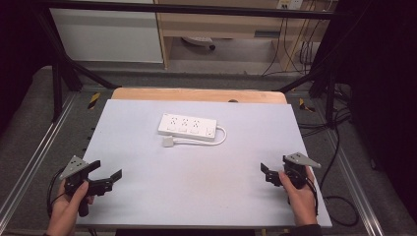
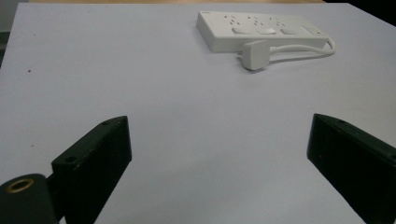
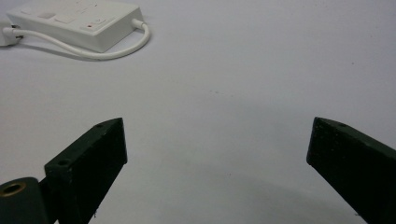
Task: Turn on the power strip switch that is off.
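A white power strip (image 1: pixel 187 126) lies flat at the middle back of the pale grey tabletop (image 1: pixel 196 191). Its short white cable (image 1: pixel 222 136) loops round its right end, and the white plug (image 1: pixel 168 142) rests just in front of the strip. My left gripper (image 1: pixel 107 168) is held low near the front left corner, open and holding nothing. Open too, my right gripper (image 1: pixel 275 166) hovers near the front right edge. Beyond the left gripper (image 2: pixel 219 120), the strip (image 2: pixel 261 30) and plug (image 2: pixel 254 53) lie far ahead. Past the right gripper (image 3: pixel 218 123), the strip (image 3: pixel 79 21) sits at the upper left.
A wooden table edge (image 1: pixel 196 94) shows behind the grey top. Black frame posts (image 1: pixel 58 83) stand at both back corners. Dark cables (image 1: pixel 339 196) trail over the floor on the right. A wooden cabinet (image 1: pixel 221 29) stands behind the table.
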`<action>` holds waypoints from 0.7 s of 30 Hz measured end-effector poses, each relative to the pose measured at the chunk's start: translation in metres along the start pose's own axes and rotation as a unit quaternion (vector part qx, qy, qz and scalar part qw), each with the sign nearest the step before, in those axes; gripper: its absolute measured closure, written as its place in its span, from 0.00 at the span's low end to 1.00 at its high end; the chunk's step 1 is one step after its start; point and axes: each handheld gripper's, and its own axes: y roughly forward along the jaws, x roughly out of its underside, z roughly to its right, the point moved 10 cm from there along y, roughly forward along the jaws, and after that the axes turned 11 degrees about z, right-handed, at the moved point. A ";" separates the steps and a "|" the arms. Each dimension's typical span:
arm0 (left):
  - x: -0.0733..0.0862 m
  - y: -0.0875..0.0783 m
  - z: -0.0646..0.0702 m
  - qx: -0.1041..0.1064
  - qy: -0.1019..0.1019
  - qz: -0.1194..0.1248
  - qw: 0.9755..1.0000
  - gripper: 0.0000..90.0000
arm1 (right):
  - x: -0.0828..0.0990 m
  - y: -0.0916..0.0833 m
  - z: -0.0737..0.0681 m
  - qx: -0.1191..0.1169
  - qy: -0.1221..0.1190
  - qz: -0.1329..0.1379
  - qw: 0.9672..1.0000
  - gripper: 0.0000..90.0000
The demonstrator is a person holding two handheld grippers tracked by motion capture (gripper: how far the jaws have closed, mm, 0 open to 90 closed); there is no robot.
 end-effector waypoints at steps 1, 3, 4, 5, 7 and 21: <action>0.000 0.000 0.000 -0.001 0.001 0.000 1.000 0.07 | -0.001 -0.001 0.001 0.000 0.002 0.003 1.000 0.06; 0.000 0.000 0.000 0.000 0.002 0.000 1.000 0.07 | -0.002 -0.002 0.001 -0.002 0.008 0.005 1.000 0.06; 0.000 0.000 0.001 0.000 0.003 0.000 1.000 0.07 | -0.003 -0.002 0.002 0.000 0.006 0.007 1.000 0.06; 0.000 -0.001 0.001 0.000 0.003 0.001 1.000 0.07 | -0.003 -0.002 0.002 0.002 0.005 0.008 1.000 0.06; 0.000 -0.002 0.002 0.003 0.002 0.002 1.000 0.07 | -0.004 -0.002 0.002 0.002 0.007 0.009 1.000 0.06; 0.000 0.000 0.005 0.011 0.005 -0.003 1.000 0.07 | -0.003 -0.001 0.002 0.001 0.009 0.002 1.000 0.04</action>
